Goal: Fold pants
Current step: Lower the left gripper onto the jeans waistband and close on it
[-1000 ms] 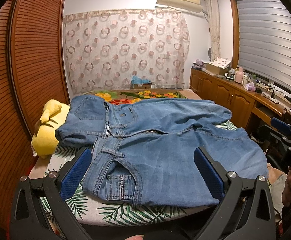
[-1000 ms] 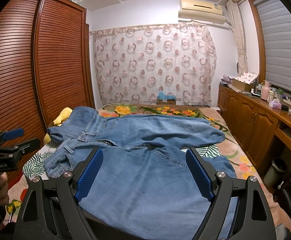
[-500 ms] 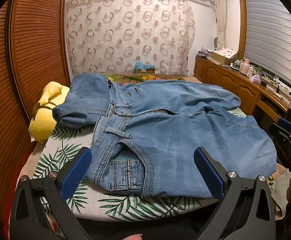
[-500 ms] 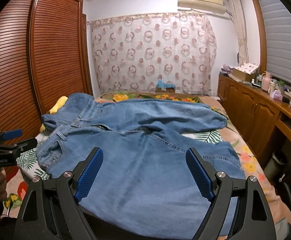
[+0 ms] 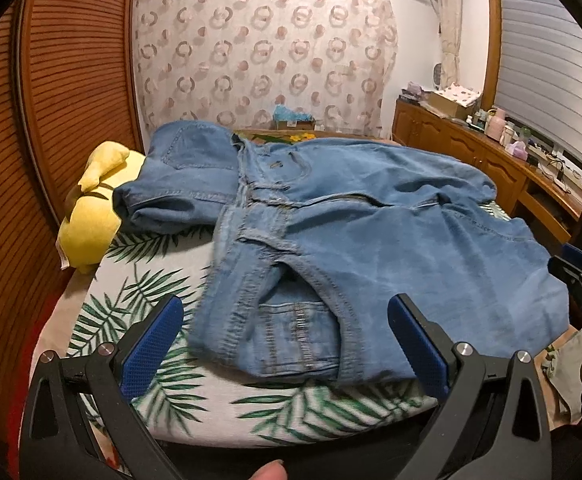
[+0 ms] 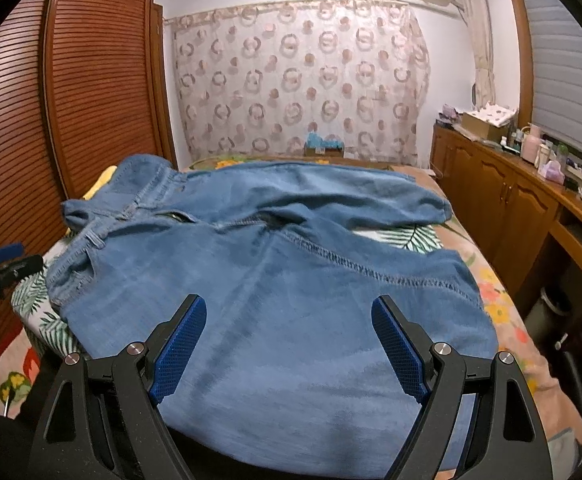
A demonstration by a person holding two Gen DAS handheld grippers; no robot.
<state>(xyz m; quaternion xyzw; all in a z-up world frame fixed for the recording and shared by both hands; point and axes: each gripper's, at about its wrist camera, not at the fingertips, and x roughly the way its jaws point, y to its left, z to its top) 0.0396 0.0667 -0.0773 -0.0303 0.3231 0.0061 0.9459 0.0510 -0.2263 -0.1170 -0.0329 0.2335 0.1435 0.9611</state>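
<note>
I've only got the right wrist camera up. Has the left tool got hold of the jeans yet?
Observer: No. In the left wrist view the left tool is open, with its blue pads wide apart and nothing pinched between them.
Operator: What is lying just ahead of it?
Observer: The waistband corner of the blue denim jeans, front pocket facing up, on the white leaf-print bedsheet.
Operator: Anything beside the waist on the wardrobe side?
Observer: A yellow plush cushion, right against the far part of the waist, which is folded over.
</note>
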